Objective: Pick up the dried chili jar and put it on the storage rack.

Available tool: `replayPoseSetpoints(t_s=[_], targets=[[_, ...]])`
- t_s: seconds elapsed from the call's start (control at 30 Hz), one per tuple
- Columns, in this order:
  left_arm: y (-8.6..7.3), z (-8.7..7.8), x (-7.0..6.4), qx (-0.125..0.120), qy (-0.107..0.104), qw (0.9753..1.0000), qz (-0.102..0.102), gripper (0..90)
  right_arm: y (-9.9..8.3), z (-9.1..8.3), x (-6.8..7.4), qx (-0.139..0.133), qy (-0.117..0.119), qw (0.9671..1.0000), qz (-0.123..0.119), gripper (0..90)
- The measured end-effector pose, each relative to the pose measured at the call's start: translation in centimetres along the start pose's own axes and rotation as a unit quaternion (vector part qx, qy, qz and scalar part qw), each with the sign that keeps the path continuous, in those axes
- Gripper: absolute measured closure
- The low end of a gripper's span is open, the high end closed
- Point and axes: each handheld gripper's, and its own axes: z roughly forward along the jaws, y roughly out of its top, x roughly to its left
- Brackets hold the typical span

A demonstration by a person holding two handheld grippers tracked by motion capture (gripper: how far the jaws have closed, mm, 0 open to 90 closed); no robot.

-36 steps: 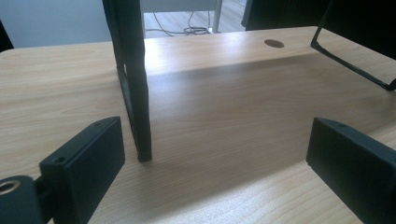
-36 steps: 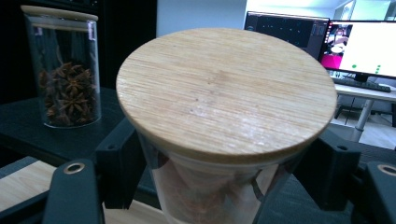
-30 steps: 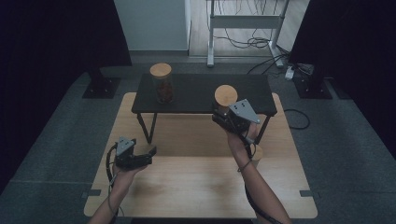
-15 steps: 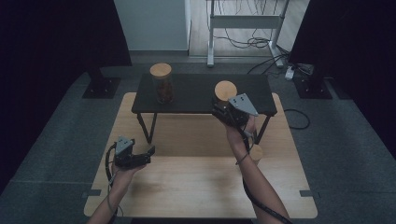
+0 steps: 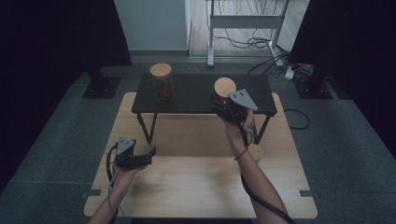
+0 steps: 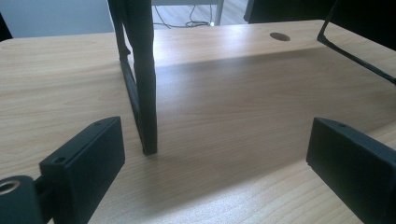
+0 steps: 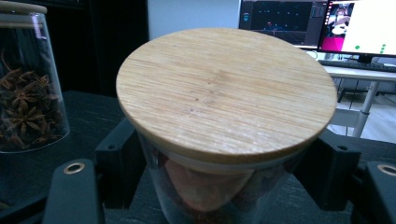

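Jar lid (image 7: 224,91): pale wood, visible grain, matt. Jar body (image 7: 205,191): clear glossy glass. Desk (image 6: 243,98): light wood-look, smooth, slight sheen. Low stand top (image 5: 196,93): black, matt. Jaws: matt black plastic.

Two glass jars with wooden lids were counted: one jar (image 5: 163,84) filled with star anise and a second jar (image 5: 224,91) between black jaws. Two grippers were seen, a left gripper (image 5: 148,156) and a right gripper (image 5: 219,106). One black shelf (image 5: 196,91) and one wooden table (image 5: 196,186) were counted.
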Motion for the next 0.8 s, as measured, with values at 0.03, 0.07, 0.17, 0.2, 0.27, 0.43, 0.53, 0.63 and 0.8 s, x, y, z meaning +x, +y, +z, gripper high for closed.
replayPoseSetpoints(t_s=[0.03,0.07,0.17,0.2,0.27,0.43,0.53,0.63,0.8], targets=[[0.0,0.0,0.0,0.0,0.0,1.0,-0.001,4.0,0.0,0.1,0.0,0.001,0.0,1.0,0.0,26.4],[0.0,0.0,0.0,-0.002,0.001,1.0,-0.002,4.0,0.0,0.2,0.1,0.001,0.0,1.0,0.0,26.3],[-0.1,0.0,0.0,-0.003,0.001,1.0,-0.002,4.0,0.0,0.6,0.1,0.003,-0.003,1.0,0.001,26.3],[-0.1,0.0,0.0,-0.002,0.001,1.0,-0.002,4.0,0.0,0.7,0.2,0.003,-0.003,1.0,0.002,26.3],[-0.1,0.0,0.0,0.0,0.001,1.0,-0.002,4.0,-0.1,1.0,0.3,0.004,-0.005,1.0,0.002,26.3],[-0.1,0.2,-0.3,0.004,-0.002,1.0,0.006,4.0,-0.1,1.6,0.4,0.006,-0.007,0.9999,0.005,26.4],[-0.2,0.2,-0.3,0.004,-0.003,1.0,0.006,4.0,0.0,2.1,0.5,0.008,-0.009,0.9999,0.006,26.3],[-0.1,0.2,-0.3,0.004,-0.003,1.0,0.005,4.0,0.0,2.4,0.6,0.009,-0.011,0.9999,0.008,26.3],[-0.1,0.2,-0.1,0.003,-0.001,1.0,0.002,4.0,0.0,2.9,0.6,0.012,-0.012,0.9998,0.006,26.3]])
